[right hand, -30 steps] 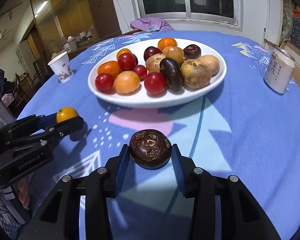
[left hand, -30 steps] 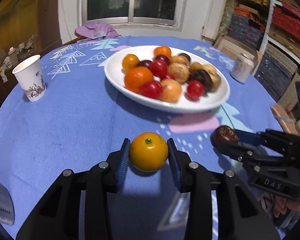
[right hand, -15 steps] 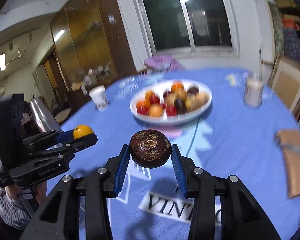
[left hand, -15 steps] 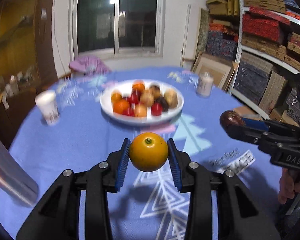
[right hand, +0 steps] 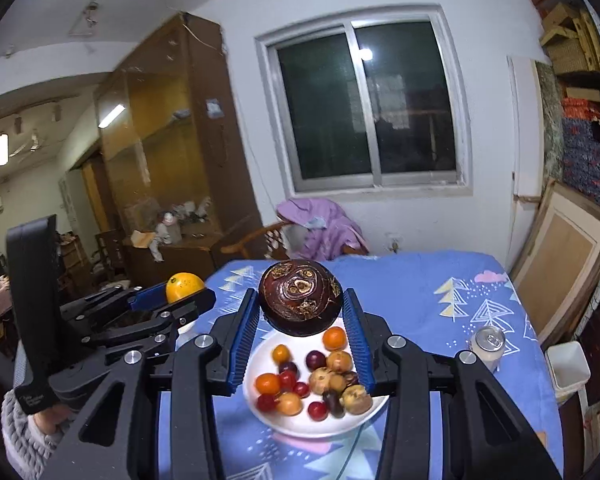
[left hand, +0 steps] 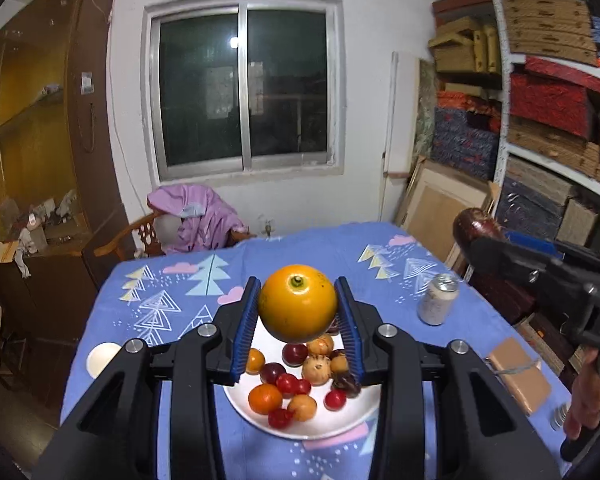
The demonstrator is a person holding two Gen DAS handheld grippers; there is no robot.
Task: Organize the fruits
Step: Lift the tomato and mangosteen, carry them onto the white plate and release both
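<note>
Left gripper (left hand: 298, 322): jaws closed on an orange fruit (left hand: 297, 308), blue pads pressed to both its sides, the fruit held in the air above the white plate (left hand: 332, 420) of mixed fruit on the blue-clothed surface (left hand: 148, 320). Right gripper (right hand: 301, 330): jaws closed on a dark brown-purple round fruit (right hand: 300, 302) with pale scarring on top, likewise clear of the surface and above the plate. Also on the surface: a drink can (left hand: 437, 300) to the right of the plate and a paper cup (left hand: 103, 359) to its left, both well apart from it.
</note>
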